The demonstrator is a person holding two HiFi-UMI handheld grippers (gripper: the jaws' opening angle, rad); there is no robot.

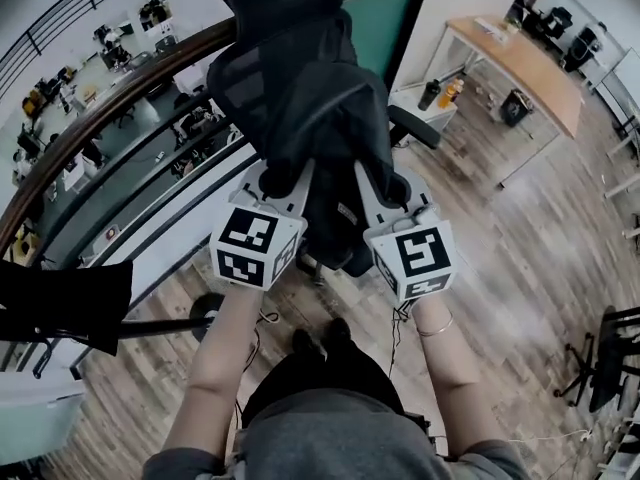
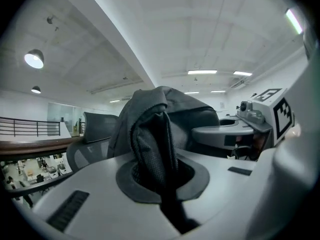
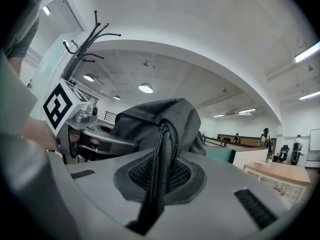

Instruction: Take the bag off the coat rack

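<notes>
Holding the bag (image 1: 295, 78) aloft in both tongs, left tongs (image 1: 283, 180) and right tongs (image 1: 378, 183) side by side and near each other at its lower end. Pressed together on a fold of black mesh (image 2: 152, 149) in the left gripper view, left tongs (image 2: 165, 176) with the bag (image 2: 165, 109) bulking straight ahead at 12 o'clock. Clamped likewise on a mesh strap (image 3: 162, 149) in the right gripper view, right tongs (image 3: 159, 179) with the bag (image 3: 155, 116) again at 12 o'clock. From the head view, long axis running 12 to 6 o'clock, far end away from the person, near end hanging between the tongs above the wooden floor (image 1: 520, 238). Coat rack (image 3: 92, 34) at 10 o'clock from the right tongs, visible hooks bare, clear of the bag. Judged already off the rack; neither hand nearer, load shared, so any set-down likely needing both together.
</notes>
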